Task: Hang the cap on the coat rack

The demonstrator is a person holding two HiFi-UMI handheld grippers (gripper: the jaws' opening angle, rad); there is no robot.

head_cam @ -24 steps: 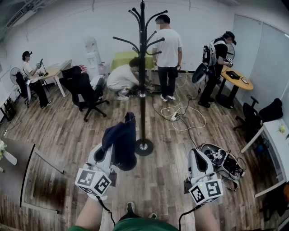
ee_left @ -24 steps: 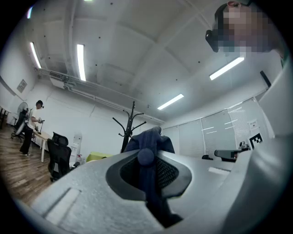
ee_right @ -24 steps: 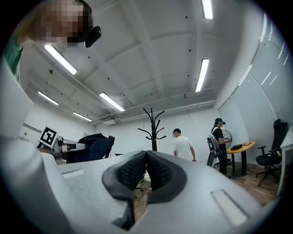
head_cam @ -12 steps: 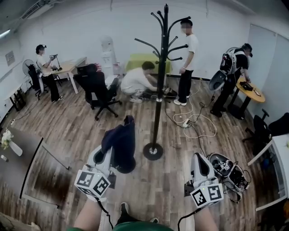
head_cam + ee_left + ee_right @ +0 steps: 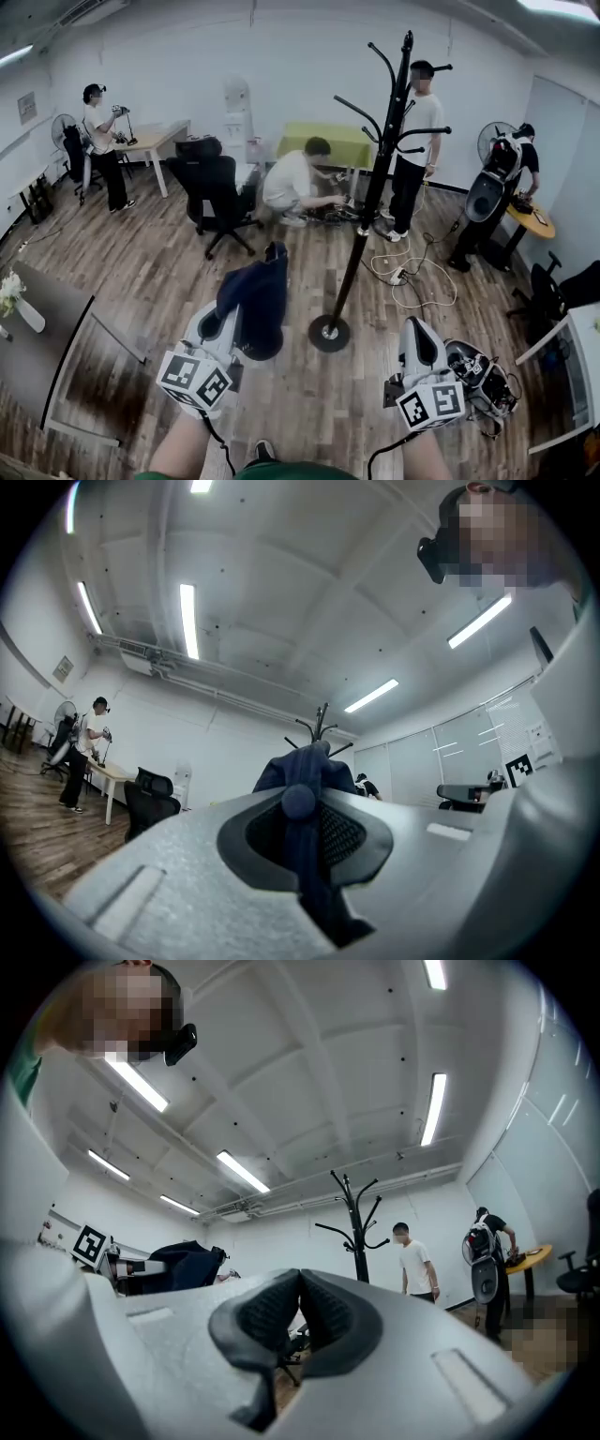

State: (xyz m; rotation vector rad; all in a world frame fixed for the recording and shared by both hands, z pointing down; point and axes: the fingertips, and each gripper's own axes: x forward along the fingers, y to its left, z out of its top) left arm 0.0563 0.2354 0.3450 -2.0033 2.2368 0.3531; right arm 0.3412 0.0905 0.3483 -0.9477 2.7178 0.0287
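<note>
Hanging hasn't happened yet, as far as I can tell. The dark navy fabric cap [image 5: 258,295] is pinched in the left gripper [image 5: 307,836], with the jaws squeezed onto the cloth. It's held out to the left of the tall black metal coat rack [image 5: 373,192], near the round base but not touching it. Every hook on the rack looks bare. The right gripper [image 5: 300,1309] is to the right of the rack's base, jaws pressed together on nothing. What's left, I reckon: get the cap up to a hook and let go.

Head cam looks steeply down over the left gripper [image 5: 234,319] and right gripper [image 5: 419,328]. Gripper cams sit right behind their jaws, tilted up. All three catch the coat rack [image 5: 375,178].
</note>
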